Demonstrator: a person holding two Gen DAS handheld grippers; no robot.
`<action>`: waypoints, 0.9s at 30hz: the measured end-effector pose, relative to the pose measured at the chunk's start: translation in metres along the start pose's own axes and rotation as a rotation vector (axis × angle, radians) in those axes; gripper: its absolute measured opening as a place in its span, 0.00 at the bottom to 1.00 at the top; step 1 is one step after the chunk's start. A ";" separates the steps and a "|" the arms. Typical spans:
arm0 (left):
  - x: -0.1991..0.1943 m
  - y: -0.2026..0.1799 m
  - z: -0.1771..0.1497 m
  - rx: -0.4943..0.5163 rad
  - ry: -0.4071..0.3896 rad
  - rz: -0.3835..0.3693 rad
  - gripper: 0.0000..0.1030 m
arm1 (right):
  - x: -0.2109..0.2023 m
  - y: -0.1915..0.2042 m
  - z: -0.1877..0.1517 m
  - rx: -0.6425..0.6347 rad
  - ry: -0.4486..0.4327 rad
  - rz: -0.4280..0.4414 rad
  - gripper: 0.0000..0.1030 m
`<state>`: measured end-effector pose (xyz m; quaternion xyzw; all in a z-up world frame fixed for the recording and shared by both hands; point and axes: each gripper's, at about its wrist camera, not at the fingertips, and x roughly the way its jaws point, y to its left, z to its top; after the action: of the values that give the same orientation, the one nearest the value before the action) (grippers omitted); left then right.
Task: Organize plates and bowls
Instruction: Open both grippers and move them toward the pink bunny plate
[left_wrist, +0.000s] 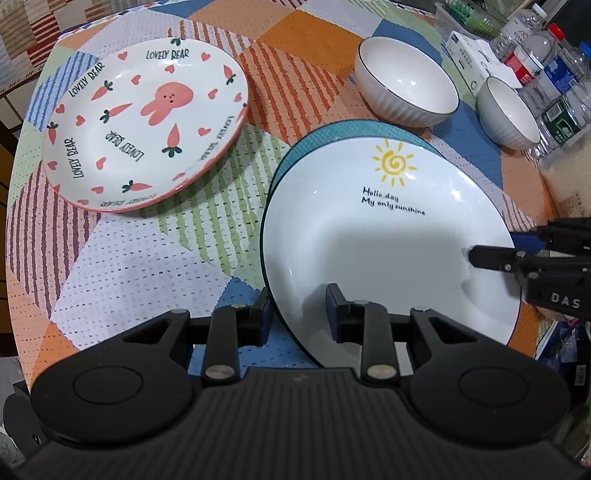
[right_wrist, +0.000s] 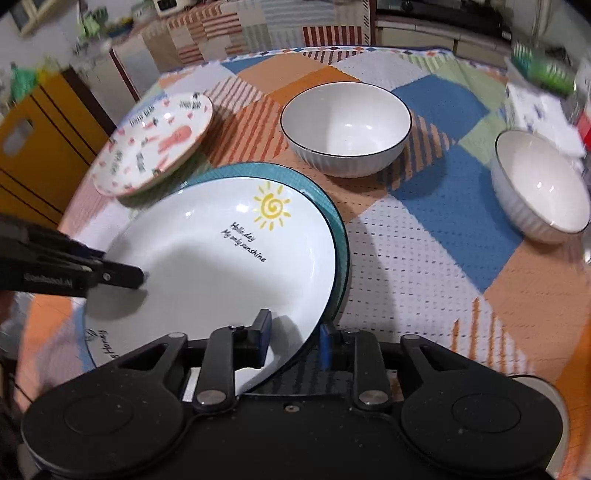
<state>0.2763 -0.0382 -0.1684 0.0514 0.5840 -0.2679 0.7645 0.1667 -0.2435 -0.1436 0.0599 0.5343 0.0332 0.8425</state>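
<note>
We see the sun plate lying face up on a teal plate, w/ the teal rim showing past its far side and left edge; round, so no long axis, but the sun and its text read upright toward the left gripper's side. Both sit on the table, near its front edge. Left gripper straddles the sun plate's near-left rim, one finger outside, one over the white face; we can't tell if the pads actually press. Right gripper straddles the opposite rim, jaws narrowly apart, the outer finger beside the teal edge; the grip looks loose, not clearly pinching. The bunny plate sits well apart to the far left, w/ bare cloth between it and the stack. Bowl A stands just beyond the stack's far rim, bowl B further right, close to bottles at the table's right edge, so room is tight there.
</note>
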 end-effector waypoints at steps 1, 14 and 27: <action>0.001 0.000 -0.001 -0.002 0.004 -0.004 0.26 | 0.001 0.004 0.001 -0.013 0.001 -0.029 0.32; -0.005 -0.002 -0.004 -0.007 -0.017 -0.011 0.26 | 0.021 0.014 0.001 -0.121 -0.047 -0.183 0.34; -0.069 -0.011 -0.023 0.092 -0.128 0.113 0.29 | -0.055 0.051 -0.007 -0.186 -0.156 -0.098 0.34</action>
<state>0.2392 -0.0144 -0.1092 0.1018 0.5173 -0.2537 0.8110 0.1377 -0.1987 -0.0899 -0.0423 0.4641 0.0369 0.8840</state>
